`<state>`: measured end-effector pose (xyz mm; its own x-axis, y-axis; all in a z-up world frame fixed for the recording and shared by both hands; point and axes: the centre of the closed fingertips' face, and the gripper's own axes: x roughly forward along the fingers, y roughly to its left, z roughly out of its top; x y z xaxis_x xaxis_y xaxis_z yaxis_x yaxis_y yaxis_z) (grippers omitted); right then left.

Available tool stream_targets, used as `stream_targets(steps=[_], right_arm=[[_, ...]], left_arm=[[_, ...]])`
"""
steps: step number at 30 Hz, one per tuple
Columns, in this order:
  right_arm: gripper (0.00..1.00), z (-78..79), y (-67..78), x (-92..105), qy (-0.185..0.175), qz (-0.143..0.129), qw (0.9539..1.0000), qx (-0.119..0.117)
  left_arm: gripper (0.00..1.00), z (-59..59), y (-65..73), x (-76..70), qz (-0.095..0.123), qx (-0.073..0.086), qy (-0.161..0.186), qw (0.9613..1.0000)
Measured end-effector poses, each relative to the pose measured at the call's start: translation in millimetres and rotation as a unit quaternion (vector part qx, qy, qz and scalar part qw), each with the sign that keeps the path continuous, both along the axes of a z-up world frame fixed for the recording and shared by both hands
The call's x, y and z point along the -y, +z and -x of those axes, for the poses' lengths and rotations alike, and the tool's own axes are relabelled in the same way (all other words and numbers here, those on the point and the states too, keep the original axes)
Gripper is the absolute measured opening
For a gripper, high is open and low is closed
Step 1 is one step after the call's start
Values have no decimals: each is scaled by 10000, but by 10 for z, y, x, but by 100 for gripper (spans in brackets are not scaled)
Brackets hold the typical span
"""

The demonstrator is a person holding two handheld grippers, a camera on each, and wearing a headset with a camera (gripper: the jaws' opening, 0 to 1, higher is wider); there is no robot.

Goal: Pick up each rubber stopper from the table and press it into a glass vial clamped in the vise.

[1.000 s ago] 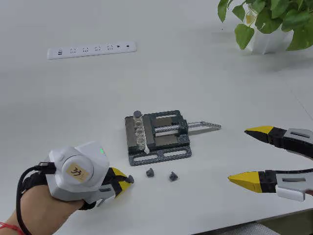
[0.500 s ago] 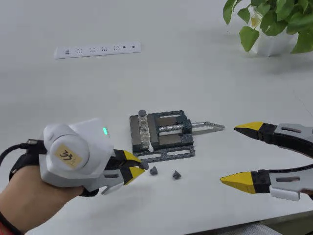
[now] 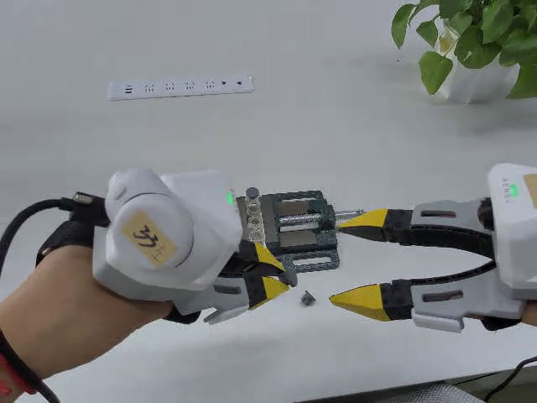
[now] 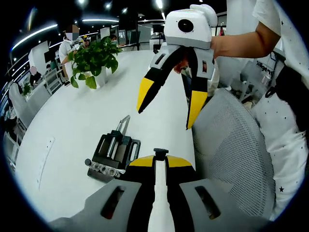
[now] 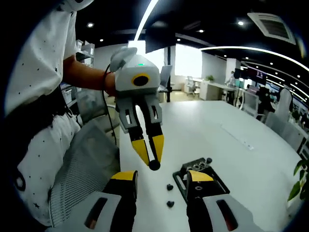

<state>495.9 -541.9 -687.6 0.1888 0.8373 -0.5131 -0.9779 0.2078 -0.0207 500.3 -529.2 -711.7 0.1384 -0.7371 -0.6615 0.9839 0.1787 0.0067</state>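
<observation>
On the tabletop point(image 3: 352, 134) the vise point(image 3: 298, 228) sat at the middle, with a row of vials point(image 3: 252, 220), seemingly four, standing in its left end. A stopper point(image 3: 308, 297) lay just before the vise, between the left tongs point(image 3: 285, 277) and the right tongs point(image 3: 336, 261). Well behind, a power strip point(image 3: 180, 86) lay at left and a plant point(image 3: 478, 34) stood at right.

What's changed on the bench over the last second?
The left gripper, shut on a rubber stopper, rose and moved right toward the vise. The open right gripper came in leftward toward it. The vise and two loose stoppers on the table stayed put.
</observation>
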Motion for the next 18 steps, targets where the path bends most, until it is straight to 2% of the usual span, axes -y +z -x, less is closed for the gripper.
stream_targets(steps=[7,14,18], right_arm=[[22,102,-59,-99,493,272,9983,139],[11,107,-77,-105,642,411,9968,231],[10,116,-82,-107,664,414,9967,212]], left_arm=[[4,61,45,90,-12,48,-162,9999],[4,105,86,113,-34,58,-256,9997],[4,110,90,115,-40,64,-279,9996]])
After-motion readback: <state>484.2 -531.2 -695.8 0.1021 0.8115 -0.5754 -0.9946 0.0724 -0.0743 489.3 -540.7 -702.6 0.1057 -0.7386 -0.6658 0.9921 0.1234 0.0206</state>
